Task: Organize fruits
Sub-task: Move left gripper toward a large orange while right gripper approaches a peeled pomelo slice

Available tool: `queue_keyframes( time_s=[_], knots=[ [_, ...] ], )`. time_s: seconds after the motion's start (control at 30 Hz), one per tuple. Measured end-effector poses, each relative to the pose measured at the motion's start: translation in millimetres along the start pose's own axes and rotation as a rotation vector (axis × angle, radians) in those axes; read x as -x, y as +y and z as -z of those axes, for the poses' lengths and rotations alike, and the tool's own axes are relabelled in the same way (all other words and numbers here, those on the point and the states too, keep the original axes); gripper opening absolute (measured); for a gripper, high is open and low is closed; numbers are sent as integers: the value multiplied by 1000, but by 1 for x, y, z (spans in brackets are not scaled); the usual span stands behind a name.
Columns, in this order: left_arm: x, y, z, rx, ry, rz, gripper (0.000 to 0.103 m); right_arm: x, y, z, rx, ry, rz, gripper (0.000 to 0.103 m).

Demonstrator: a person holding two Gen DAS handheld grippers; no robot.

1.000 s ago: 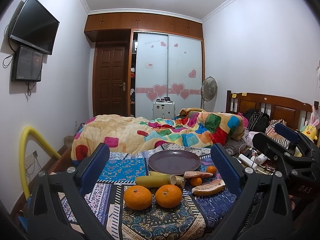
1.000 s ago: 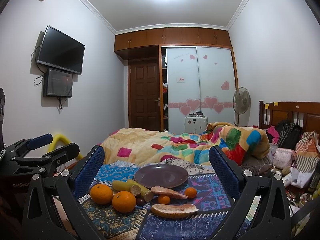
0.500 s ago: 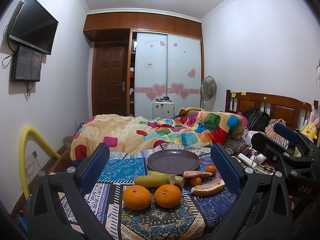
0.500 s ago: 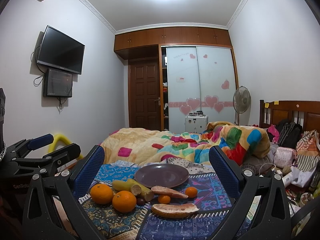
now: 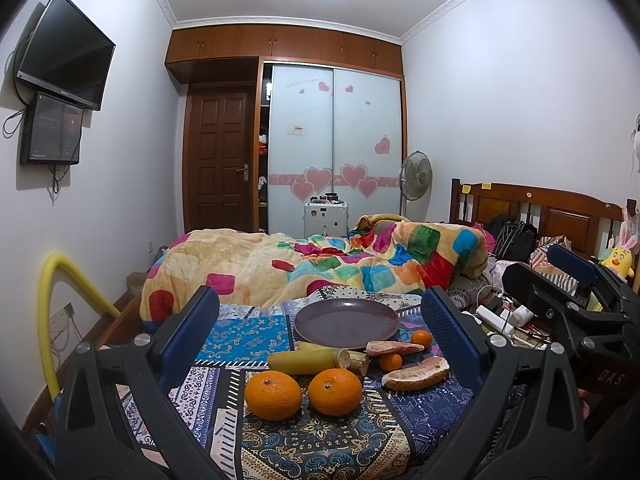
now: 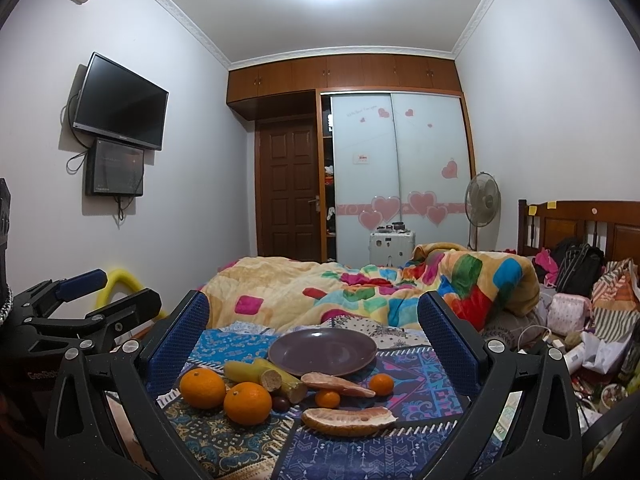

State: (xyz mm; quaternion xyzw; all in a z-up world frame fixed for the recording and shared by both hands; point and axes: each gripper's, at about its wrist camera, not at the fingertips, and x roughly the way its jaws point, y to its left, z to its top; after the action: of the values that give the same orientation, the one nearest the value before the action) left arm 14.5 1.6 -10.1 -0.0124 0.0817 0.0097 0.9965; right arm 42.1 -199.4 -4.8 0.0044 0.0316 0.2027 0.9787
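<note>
Both grippers — left gripper point(image 5: 320, 332), right gripper point(image 6: 314, 330) — hang wide apart, empty, above fruit point(image 6: 247, 403) lying beside the bare purple plate point(image 6: 322, 351). Nothing is gathered yet; next, probably close on an orange.

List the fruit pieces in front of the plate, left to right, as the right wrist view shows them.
Left orange → second orange → dark round fruit → small mandarin → pomelo segment → far small mandarin. The cane pieces and the upper pomelo segment overlap others, so they are left out.
</note>
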Motion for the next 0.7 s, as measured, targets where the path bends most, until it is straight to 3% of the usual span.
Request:
queue_keyframes(
  time_s=[0.3, 0.7],
  knots=[
    [-15, 7, 8, 0, 49, -4, 102, -12, 2, 8, 7, 34, 29, 103],
    [-61, 41, 43, 9, 256, -22, 102, -43, -13, 44, 100, 228, 40, 103]
  ],
)
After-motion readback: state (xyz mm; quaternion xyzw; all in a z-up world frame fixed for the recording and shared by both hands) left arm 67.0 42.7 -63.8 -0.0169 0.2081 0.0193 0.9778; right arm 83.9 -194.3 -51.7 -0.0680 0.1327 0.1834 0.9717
